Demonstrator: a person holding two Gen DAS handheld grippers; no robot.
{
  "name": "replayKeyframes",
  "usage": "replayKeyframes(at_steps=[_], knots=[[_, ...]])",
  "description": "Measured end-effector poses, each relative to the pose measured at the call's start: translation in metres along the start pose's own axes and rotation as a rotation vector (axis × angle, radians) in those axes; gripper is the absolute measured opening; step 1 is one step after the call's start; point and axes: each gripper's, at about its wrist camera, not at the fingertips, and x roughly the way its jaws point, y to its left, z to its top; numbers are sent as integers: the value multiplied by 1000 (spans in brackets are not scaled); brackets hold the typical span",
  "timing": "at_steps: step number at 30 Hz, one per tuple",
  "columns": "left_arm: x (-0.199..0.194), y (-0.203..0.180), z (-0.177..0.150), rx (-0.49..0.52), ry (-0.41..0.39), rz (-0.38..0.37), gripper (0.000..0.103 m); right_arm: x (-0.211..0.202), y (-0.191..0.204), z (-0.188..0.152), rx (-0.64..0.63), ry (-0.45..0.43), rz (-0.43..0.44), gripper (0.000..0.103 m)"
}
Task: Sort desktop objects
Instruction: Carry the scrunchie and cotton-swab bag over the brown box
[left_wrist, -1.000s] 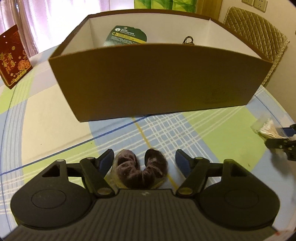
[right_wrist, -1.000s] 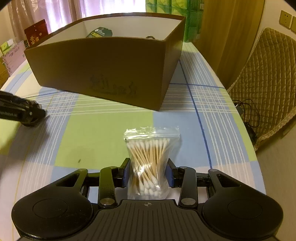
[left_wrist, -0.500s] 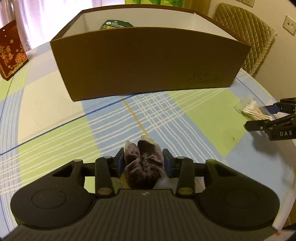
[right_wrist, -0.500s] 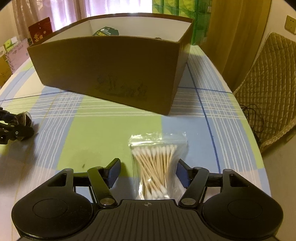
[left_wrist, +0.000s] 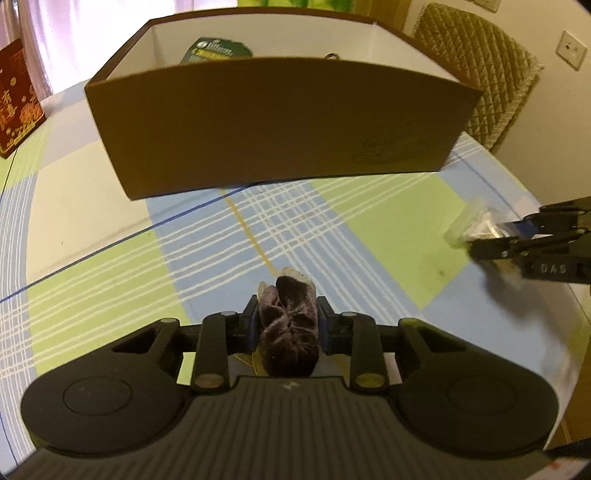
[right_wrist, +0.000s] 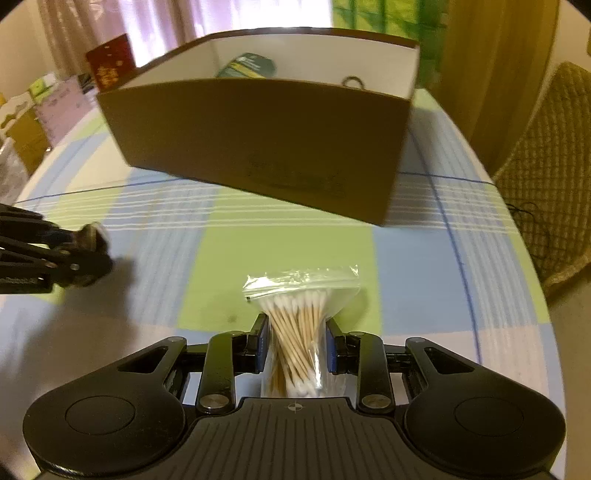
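- My left gripper (left_wrist: 287, 317): jaws just been closing, now clamped on the dark purple velvet scrunchie (left_wrist: 290, 325), which sits in a clear wrapper; it is squeezed into a bunched lump between the blue pads.
- Scrunchie tip pokes out fwd past the fingertips, over the blue/green/white plaid tablecloth (left_wrist: 92, 269).
- My right gripper (right_wrist: 297, 341): jaws just been closing too, now pinching the clear zip bag of wooden-stick cotton swabs (right_wrist: 301, 314). Bag waist is squashed between the pads, its top fans out ahead of the fingers.
- Big brown cardboard box, white inside, open top (left_wrist: 280, 122): straight ahead of both grippers, well apart from the tips.
- Inside box, seen over the near wall: dark green printed packet (right_wrist: 249, 66) + a small metal ring (right_wrist: 352, 82); rest hidden.
- Seen from L cam, R gripper w/ the bag is off to my right; both blurred.
- Red printed box (left_wrist: 16, 107) far left; quilted tan chair (right_wrist: 550, 162) far right, off the table.
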Motion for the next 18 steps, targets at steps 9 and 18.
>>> replayKeyframes(at_steps=[9, 18], knots=[[-23, -15, 4, 13, -36, -33, 25, -11, 29, 17, -42, -4, 86, 27], [-49, -13, 20, -4, -111, -36, 25, -24, 41, 38, -51, -42, 159, 27]])
